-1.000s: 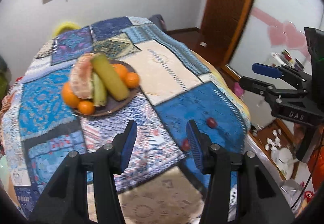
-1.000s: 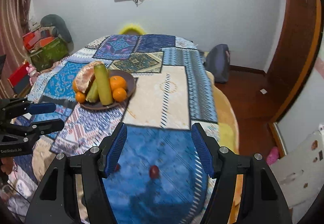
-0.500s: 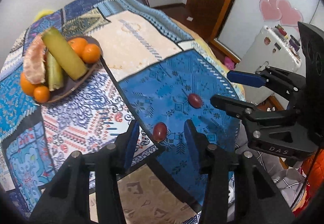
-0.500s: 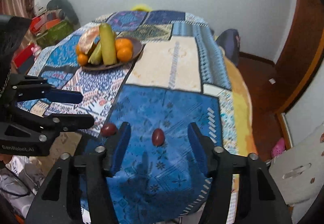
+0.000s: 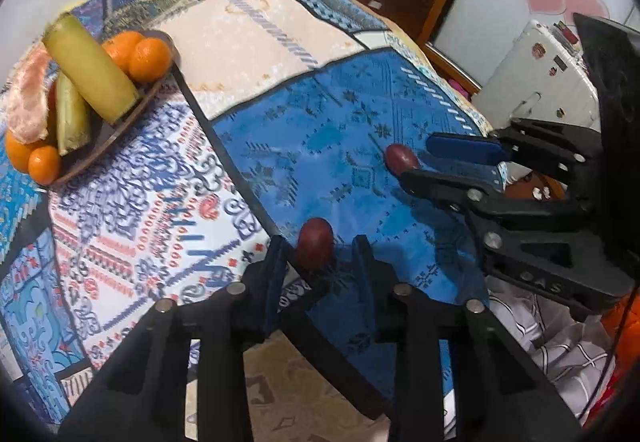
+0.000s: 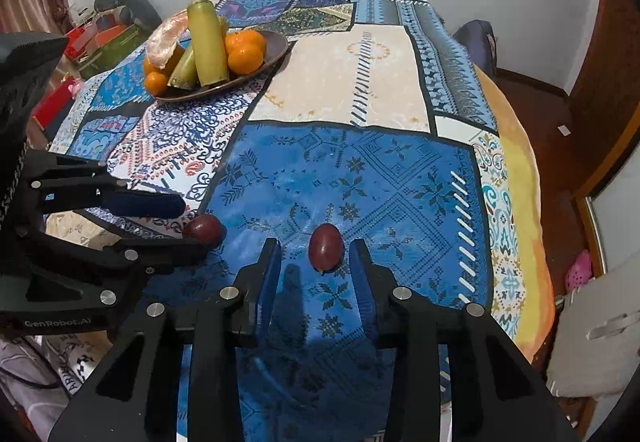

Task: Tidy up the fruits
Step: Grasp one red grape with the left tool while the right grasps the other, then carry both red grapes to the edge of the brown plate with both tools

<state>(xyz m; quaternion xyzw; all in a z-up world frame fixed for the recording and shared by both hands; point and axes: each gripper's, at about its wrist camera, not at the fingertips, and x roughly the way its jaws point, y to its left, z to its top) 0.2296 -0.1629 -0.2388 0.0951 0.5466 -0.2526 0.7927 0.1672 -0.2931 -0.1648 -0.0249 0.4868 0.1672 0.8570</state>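
Note:
Two small dark red fruits lie on the blue patch of the tablecloth. The nearer red fruit sits between the fingers of my left gripper, whose jaws are closing; a gap still shows on its right side. The other red fruit lies between the pads of my right gripper, also closing, with gaps on both sides. Each view shows the other gripper around its fruit: the right gripper and the left gripper. A brown bowl holds oranges, long yellow-green pieces and a peeled citrus.
The bowl stands far left on the patchwork cloth. The table's edge drops off just right of the blue patch, with a white cabinet beyond. A dark bag lies on the floor, and boxes clutter the far left.
Both grippers came down to the table and their jaws narrowed. Each red fruit, earlier ahead of the fingers, now lies between them.

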